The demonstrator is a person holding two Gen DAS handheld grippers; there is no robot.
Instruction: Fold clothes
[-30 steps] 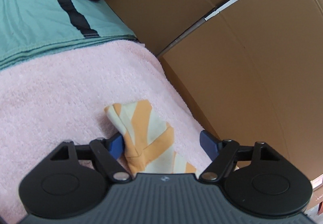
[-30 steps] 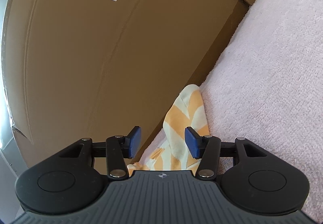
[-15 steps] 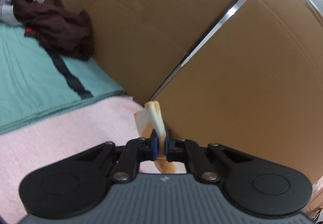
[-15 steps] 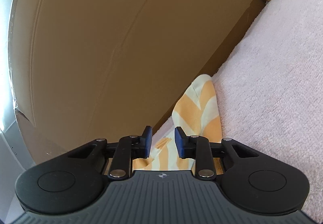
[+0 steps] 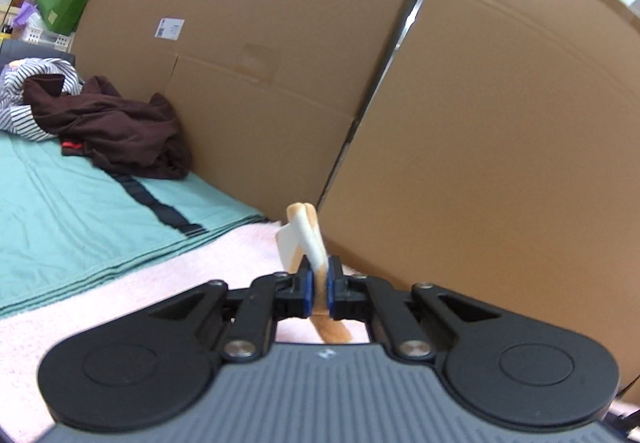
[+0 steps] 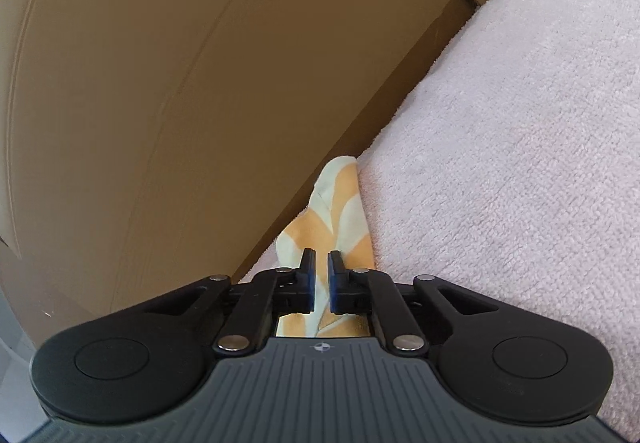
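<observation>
Left gripper (image 5: pixel 318 293): jaws clamped on the orange-and-white striped cloth (image 5: pixel 306 239), lifted edge-on above the pink towel (image 5: pixel 120 307). Right gripper (image 6: pixel 321 283): jaws nearly together, pinching the same cloth (image 6: pixel 336 211) lying at the towel's (image 6: pixel 500 163) edge beside the cardboard box (image 6: pixel 160 83).

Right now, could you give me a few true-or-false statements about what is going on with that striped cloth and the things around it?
1. The left hand-held gripper is clamped on the orange-and-white cloth. True.
2. The cloth lies on a green blanket. False: under it is a pink towel; the teal blanket lies further off.
3. Cardboard boxes stand along the towel's edge. True.
4. The dark brown garment is neatly folded. False: it lies crumpled.
5. The right hand-held gripper is far from the cloth. False: the cloth is between its fingers.
</observation>
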